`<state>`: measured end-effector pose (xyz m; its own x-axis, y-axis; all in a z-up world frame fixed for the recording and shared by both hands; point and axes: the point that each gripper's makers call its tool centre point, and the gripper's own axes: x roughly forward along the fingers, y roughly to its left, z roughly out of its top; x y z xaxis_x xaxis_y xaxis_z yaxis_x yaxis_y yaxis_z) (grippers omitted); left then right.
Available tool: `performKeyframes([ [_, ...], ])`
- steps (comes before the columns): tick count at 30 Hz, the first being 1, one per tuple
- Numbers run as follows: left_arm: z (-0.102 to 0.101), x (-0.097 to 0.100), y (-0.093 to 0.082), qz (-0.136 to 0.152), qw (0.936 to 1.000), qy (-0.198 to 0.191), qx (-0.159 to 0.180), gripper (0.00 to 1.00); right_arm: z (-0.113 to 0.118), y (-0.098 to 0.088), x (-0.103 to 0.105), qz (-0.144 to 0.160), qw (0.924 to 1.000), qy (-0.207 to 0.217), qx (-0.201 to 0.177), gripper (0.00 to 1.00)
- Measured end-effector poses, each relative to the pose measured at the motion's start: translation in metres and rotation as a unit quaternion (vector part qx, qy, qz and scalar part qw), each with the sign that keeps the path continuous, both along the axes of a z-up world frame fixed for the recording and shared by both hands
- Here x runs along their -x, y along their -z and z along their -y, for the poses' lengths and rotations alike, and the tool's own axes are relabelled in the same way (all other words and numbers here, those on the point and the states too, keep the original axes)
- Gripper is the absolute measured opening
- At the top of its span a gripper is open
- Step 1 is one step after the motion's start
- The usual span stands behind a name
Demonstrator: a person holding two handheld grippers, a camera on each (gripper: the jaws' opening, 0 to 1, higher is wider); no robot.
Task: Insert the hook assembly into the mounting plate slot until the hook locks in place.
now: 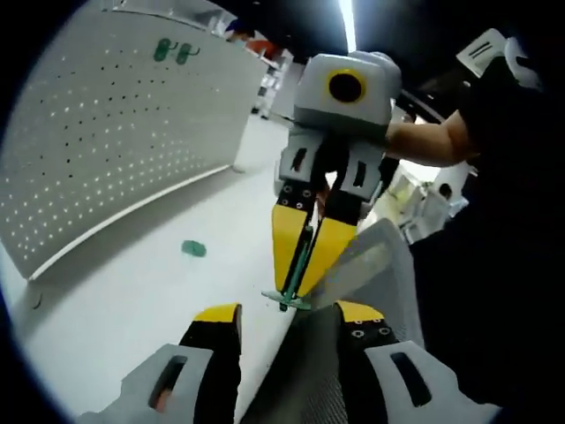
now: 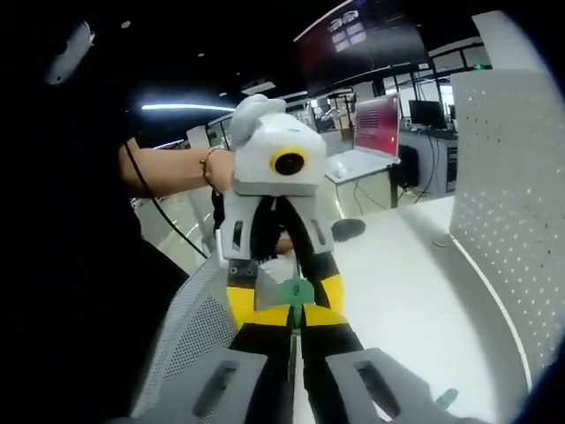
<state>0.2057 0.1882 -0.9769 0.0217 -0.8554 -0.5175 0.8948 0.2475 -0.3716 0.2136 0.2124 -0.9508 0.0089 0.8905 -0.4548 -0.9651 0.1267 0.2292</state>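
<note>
A thin green hook [image 1: 289,299] [image 2: 297,290] is pinched in my right gripper [image 1: 298,284] [image 2: 297,316], which is shut on it and held in the air over the white table [image 1: 132,291]. My left gripper [image 1: 287,316] [image 2: 285,294] faces it with its jaws open, and the hook's end sits in the gap between them. The white perforated mounting plate [image 1: 115,132] [image 2: 516,194] stands upright along the table's edge, well away from both grippers. Two green hooks [image 1: 172,51] hang near its top. A small green piece [image 1: 194,249] [image 2: 447,397] lies on the table.
A grey mesh panel [image 1: 366,265] [image 2: 177,353], perhaps a chair back, sits right beside and under the grippers. The person's forearm [image 1: 424,141] [image 2: 168,168] holds each gripper. A dark round object [image 2: 349,228] lies farther along the table, with monitors [image 2: 378,124] behind it.
</note>
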Motion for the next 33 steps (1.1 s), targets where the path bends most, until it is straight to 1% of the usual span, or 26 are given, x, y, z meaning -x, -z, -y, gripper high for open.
performKeyframes([
  [1,0.000,-0.003,-0.003,0.004,0.9999,-0.010,0.006,0.50,0.002,0.000,-0.005,0.002,0.9999,0.014,-0.001,0.00],
  [3,0.000,-0.008,-0.005,0.007,0.9996,-0.024,0.010,0.58,0.005,-0.001,-0.009,-0.002,0.9996,0.028,-0.004,0.00],
  [7,-0.002,-0.020,-0.013,0.023,0.9979,-0.057,0.023,0.66,0.010,-0.003,-0.023,0.005,0.9972,0.073,-0.011,0.00],
  [8,-0.003,-0.029,-0.018,0.036,0.9957,-0.080,0.031,0.67,0.012,-0.005,-0.030,0.006,0.9955,0.094,-0.016,0.00],
  [9,-0.003,-0.032,-0.023,0.041,0.9943,-0.089,0.041,0.67,0.014,-0.006,-0.034,0.007,0.9942,0.106,-0.018,0.00],
  [10,-0.002,-0.034,-0.031,0.032,0.9923,-0.102,0.061,0.68,0.016,-0.008,-0.040,0.015,0.9920,0.123,-0.022,0.00],
  [11,-0.003,-0.035,-0.034,0.032,0.9913,-0.109,0.067,0.71,0.018,-0.009,-0.044,0.020,0.9906,0.134,-0.022,0.00],
  [12,-0.004,-0.041,-0.038,0.041,0.9888,-0.123,0.073,0.73,0.020,-0.010,-0.048,0.027,0.9887,0.145,-0.025,0.00],
  [13,-0.008,-0.048,-0.043,0.055,0.9859,-0.139,0.076,0.76,0.022,-0.013,-0.053,0.027,0.9857,0.163,-0.033,0.00],
  [14,-0.011,-0.053,-0.045,0.061,0.9841,-0.151,0.072,0.78,0.023,-0.015,-0.057,0.025,0.9834,0.175,-0.041,0.00],
  [15,-0.015,-0.060,-0.050,0.079,0.9805,-0.164,0.075,0.78,0.024,-0.018,-0.059,0.023,0.9812,0.185,-0.052,0.00],
  [16,-0.018,-0.065,-0.055,0.095,0.9766,-0.176,0.078,0.78,0.025,-0.018,-0.060,0.024,0.9810,0.185,-0.052,0.00],
  [18,-0.022,-0.070,-0.065,0.093,0.9708,-0.199,0.096,0.79,0.030,-0.020,-0.068,0.030,0.9749,0.213,-0.057,0.00],
  [19,-0.025,-0.074,-0.073,0.111,0.9664,-0.207,0.105,0.80,0.033,-0.022,-0.074,0.039,0.9703,0.230,-0.063,0.00],
  [21,-0.030,-0.077,-0.077,0.121,0.9631,-0.218,0.101,0.84,0.038,-0.027,-0.081,0.046,0.9624,0.258,-0.072,0.00],
  [23,-0.032,-0.078,-0.080,0.128,0.9598,-0.227,0.104,0.87,0.044,-0.034,-0.089,0.063,0.9528,0.285,-0.082,0.00],
  [24,-0.033,-0.079,-0.081,0.130,0.9588,-0.230,0.104,0.88,0.046,-0.036,-0.092,0.066,0.9496,0.295,-0.085,0.00],
  [26,-0.035,-0.082,-0.082,0.140,0.9552,-0.240,0.103,0.90,0.053,-0.042,-0.100,0.083,0.9382,0.323,-0.090,0.00],
  [27,-0.036,-0.084,-0.083,0.147,0.9530,-0.245,0.101,0.91,0.055,-0.044,-0.103,0.090,0.9339,0.333,-0.095,0.00],
  [28,-0.037,-0.087,-0.086,0.157,0.9490,-0.254,0.102,0.92,0.058,-0.047,-0.108,0.100,0.9272,0.347,-0.098,0.00],
  [29,-0.037,-0.087,-0.088,0.158,0.9483,-0.255,0.103,0.93,0.061,-0.050,-0.111,0.108,0.9229,0.355,-0.102,0.00],
  [30,-0.037,-0.088,-0.092,0.161,0.9457,-0.260,0.110,0.93,0.066,-0.054,-0.116,0.098,0.9133,0.378,-0.117,0.00],
  [31,-0.037,-0.089,-0.094,0.164,0.9439,-0.263,0.113,0.94,0.070,-0.057,-0.121,0.098,0.9058,0.394,-0.122,0.00],
  [32,-0.038,-0.090,-0.095,0.166,0.9432,-0.266,0.110,0.94,0.075,-0.061,-0.126,0.111,0.8996,0.404,-0.122,0.00],
  [33,-0.039,-0.091,-0.095,0.170,0.9414,-0.270,0.109,0.94,0.080,-0.067,-0.131,0.132,0.8936,0.413,-0.117,0.00],
])
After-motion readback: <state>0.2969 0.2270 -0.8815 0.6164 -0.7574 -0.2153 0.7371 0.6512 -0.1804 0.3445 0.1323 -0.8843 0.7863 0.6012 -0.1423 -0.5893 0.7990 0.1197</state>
